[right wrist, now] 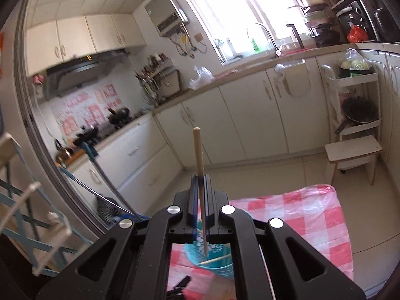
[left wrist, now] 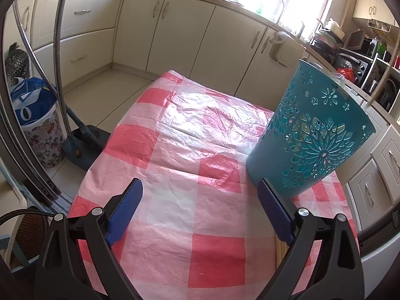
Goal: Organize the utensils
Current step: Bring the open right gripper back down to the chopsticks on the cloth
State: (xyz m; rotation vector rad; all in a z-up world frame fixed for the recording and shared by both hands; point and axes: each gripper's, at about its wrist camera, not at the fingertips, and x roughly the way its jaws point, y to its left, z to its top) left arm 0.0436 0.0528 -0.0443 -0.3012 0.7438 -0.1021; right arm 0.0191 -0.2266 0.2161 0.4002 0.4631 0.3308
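A teal perforated utensil holder point(left wrist: 312, 130) stands upright on the red-and-white checked table point(left wrist: 187, 137), just beyond my left gripper's right finger. My left gripper point(left wrist: 200, 183) is open over the cloth with nothing between its blue pads. A few pale wooden chopsticks point(left wrist: 280, 250) lie on the cloth under its right finger. My right gripper point(right wrist: 200, 177) is shut on a single wooden chopstick point(right wrist: 198, 150), held nearly upright. Its lower tip hangs over the mouth of the teal holder point(right wrist: 217, 267). Another chopstick point(right wrist: 216, 260) rests slanted inside the holder.
Cream cabinets point(left wrist: 175, 37) run along the far walls. On the floor left of the table sit a blue mop head point(left wrist: 80, 147) and a floral bin point(left wrist: 42, 137). A white step stool point(right wrist: 352, 155) and a white shelf trolley point(right wrist: 355, 100) stand beyond the table's far end.
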